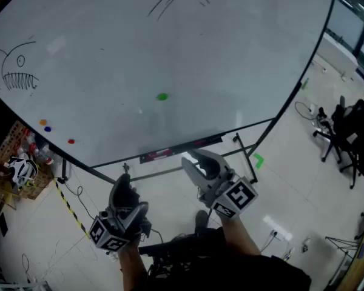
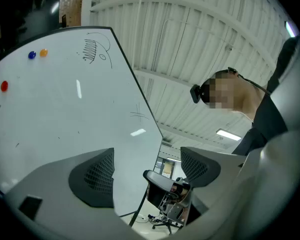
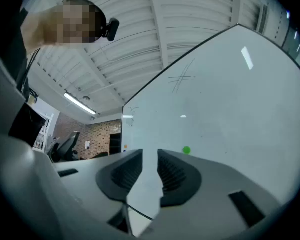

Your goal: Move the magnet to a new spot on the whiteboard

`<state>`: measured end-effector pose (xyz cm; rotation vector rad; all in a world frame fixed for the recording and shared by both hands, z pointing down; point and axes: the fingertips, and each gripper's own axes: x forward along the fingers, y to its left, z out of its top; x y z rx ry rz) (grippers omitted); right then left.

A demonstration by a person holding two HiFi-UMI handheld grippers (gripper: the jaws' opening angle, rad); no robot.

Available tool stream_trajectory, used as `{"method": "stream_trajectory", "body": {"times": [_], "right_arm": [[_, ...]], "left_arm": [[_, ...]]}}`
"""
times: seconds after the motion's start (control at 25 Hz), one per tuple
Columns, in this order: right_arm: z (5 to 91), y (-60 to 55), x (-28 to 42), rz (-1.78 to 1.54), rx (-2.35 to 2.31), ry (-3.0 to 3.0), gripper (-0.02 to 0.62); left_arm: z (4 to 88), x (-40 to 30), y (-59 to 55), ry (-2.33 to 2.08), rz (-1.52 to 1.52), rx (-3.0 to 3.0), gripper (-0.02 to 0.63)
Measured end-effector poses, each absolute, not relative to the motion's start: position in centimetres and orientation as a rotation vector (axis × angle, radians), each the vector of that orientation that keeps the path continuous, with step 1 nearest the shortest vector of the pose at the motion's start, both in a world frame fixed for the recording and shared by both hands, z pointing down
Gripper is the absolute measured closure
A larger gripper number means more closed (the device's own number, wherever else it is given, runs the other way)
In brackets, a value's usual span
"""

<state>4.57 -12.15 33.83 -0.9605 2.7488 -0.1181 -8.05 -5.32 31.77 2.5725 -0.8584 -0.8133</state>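
A small green magnet sticks to the whiteboard, low on the board and near its middle. It also shows in the right gripper view as the green magnet, just above the right jaw's tip. My right gripper is held below the board's bottom edge, its jaws a narrow gap apart with nothing between them. My left gripper sits lower and to the left, wide open and empty. Both are well clear of the magnet.
Orange, blue and red magnets sit at the board's lower left, near a fish drawing. A marker tray runs under the board. Office chairs stand at right, a cluttered crate at left.
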Motion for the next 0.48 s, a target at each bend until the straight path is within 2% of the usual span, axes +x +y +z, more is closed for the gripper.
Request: {"method": "stream_trajectory", "body": {"times": [0.48], "right_arm": [[35.0, -17.9, 8.6, -0.088, -0.981, 2.755, 0.482]], "left_arm": [[31.6, -2.5, -11.3, -0.910, -0.746, 2.567, 0.193]]}}
